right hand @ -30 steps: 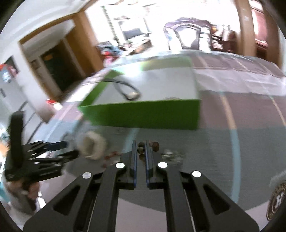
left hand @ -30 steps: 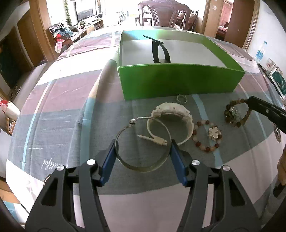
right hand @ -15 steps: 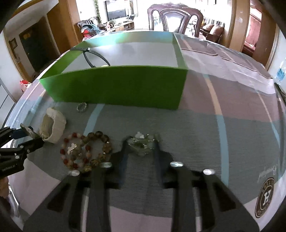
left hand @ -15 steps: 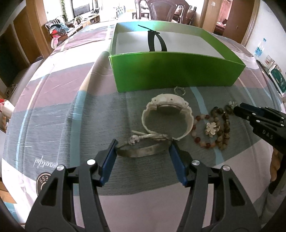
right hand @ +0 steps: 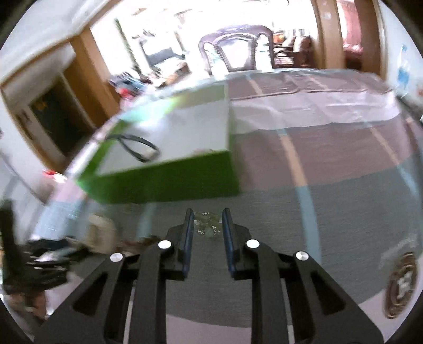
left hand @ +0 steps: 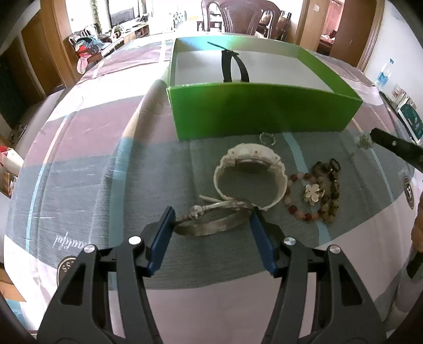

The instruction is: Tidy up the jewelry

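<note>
My left gripper [left hand: 211, 214] is shut on a silver bangle [left hand: 211, 225], its blue pads against the bangle's two sides, just above the cloth. A white watch [left hand: 249, 174] lies right behind it, with two bead bracelets [left hand: 317, 193] to its right and a small ring [left hand: 267, 138] by the green box [left hand: 264, 116]. A black watch [left hand: 232, 66] lies in the box. My right gripper [right hand: 206, 219] holds a small sparkly piece [right hand: 207, 225] between narrowly parted pads, lifted near the box's corner [right hand: 169, 182]; it also shows in the left wrist view [left hand: 364, 140].
The table carries a striped grey, mauve and white cloth [left hand: 105, 164]. Chairs [left hand: 238, 13] stand beyond its far end. A water bottle [left hand: 383, 75] and small packets [left hand: 409, 119] sit at the right edge.
The right gripper took the sparkly piece off the cloth and moved it up and toward the box. The left gripper tilted the bangle on edge and holds it, barely moving.
</note>
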Tool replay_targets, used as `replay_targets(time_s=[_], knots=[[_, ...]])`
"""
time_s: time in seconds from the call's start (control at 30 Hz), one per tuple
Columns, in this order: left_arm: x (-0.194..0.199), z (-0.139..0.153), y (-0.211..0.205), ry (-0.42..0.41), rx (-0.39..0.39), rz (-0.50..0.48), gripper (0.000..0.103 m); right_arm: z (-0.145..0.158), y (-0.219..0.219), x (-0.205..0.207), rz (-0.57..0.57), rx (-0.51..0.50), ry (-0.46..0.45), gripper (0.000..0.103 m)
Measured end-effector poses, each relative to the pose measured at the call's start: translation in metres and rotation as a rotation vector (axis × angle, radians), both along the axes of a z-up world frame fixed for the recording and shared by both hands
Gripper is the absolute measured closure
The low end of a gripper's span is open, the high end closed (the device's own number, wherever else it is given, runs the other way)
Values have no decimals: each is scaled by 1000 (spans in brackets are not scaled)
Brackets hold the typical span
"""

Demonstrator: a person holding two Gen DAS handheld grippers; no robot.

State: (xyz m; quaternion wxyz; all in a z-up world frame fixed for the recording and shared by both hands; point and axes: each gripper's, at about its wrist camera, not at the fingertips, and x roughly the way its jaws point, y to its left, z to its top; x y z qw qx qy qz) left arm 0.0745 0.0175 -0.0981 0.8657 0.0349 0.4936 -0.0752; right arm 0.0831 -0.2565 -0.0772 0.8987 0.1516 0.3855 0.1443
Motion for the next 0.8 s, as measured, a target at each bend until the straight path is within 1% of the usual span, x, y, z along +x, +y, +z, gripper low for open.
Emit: replay_targets(time_s=[0.03, 0.1, 0.17, 0.23, 0.3, 0.37, 0.47, 0.5, 0.7, 0.8], knots=[[0, 0, 0, -1, 0, 0, 45, 2, 1, -1, 11, -3, -9, 81], [0, 0, 0, 2, 3, 1, 45, 0, 8, 1, -8, -74, -4, 81], [1, -1, 0, 6, 4, 0, 45, -10, 7, 7, -5, -59, 47, 81], [0, -1, -1, 7, 1, -2, 45, -14, 6, 10, -34, -81, 75, 81], [1, -1, 0, 7, 1, 0, 45, -17, 5, 12, -58, -106, 87, 81], [1, -3, 1, 11, 3, 2, 44, -19, 6, 12, -62, -121, 91, 81], [2, -6, 1, 23, 7, 4, 42, -24, 13, 12, -63, -177, 97, 81], [3, -7, 1, 26, 6, 4, 40, -25, 15, 12, -59, -185, 102, 81], [8, -18, 2, 57, 2, 10, 39, -29, 17, 11, -48, -201, 115, 81], [9, -19, 1, 54, 7, 8, 38, -28, 18, 10, -44, -201, 113, 81]])
